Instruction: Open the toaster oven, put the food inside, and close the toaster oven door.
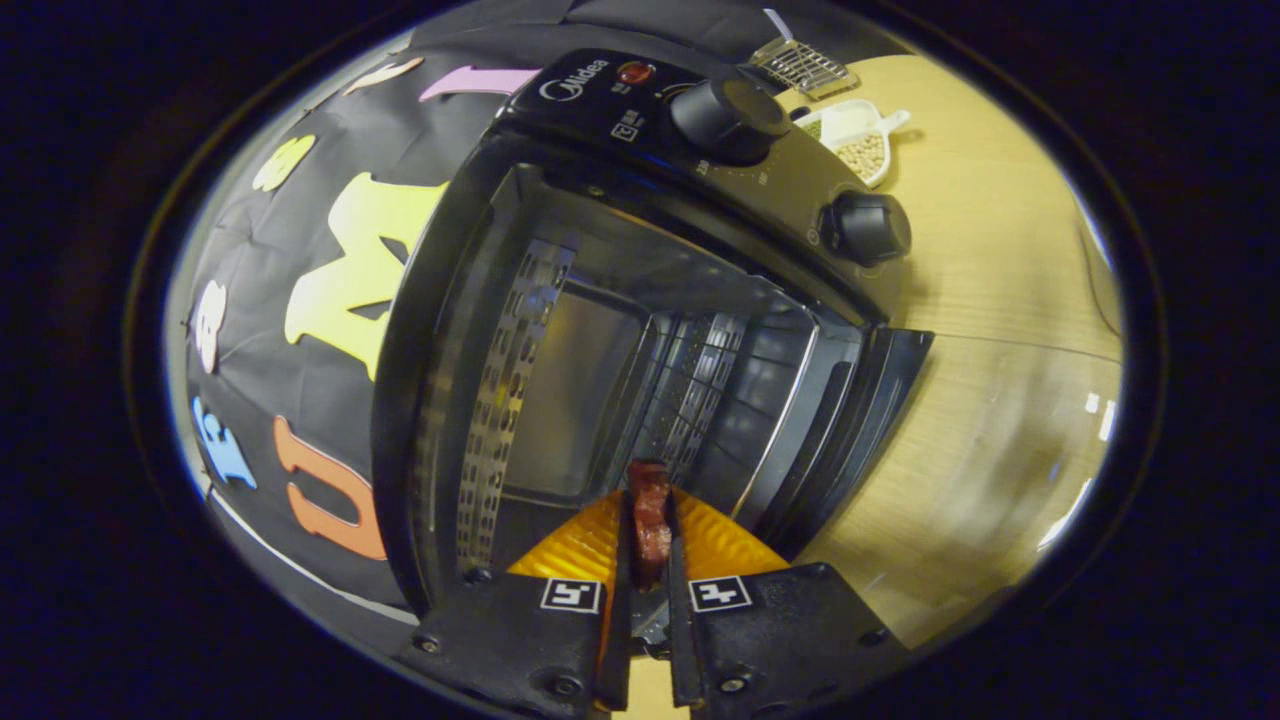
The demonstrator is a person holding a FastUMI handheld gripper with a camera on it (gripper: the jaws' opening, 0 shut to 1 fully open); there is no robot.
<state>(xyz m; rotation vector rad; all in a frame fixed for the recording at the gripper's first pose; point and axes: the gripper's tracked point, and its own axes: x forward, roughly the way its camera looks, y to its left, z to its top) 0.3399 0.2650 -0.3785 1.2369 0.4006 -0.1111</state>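
The fingers (648, 535) are pressing together on a thin, dark red piece of food (650, 520), pinching it by its flat sides so that it is standing on edge between them with its far end poking out ahead. That narrow grip is probably keeping the piece steady while it is being carried forward.

The whole scene is appearing rolled to one side, which suggests the gripper is being held turned in the hand. Just beyond the fingers, the toaster oven (640, 300) is sitting on a wooden table (1000, 300) with its door (850, 430) swung fully open, so the first step of the task looks done. The food is hovering at the mouth of the cavity, not yet resting on anything inside. A perforated metal wall (510, 400) and the wire rack guides (700, 390) are showing within, and the back wall is reflecting a dull light.

Two control knobs (728, 120) are lining the front panel beside the opening. Farther away on the table, a small white dish (860, 140) of pale beans is lying near a wire rack (800, 65), well apart from the oven.

The next move, by my judgement, is reaching deeper so the food clears the door before being released.
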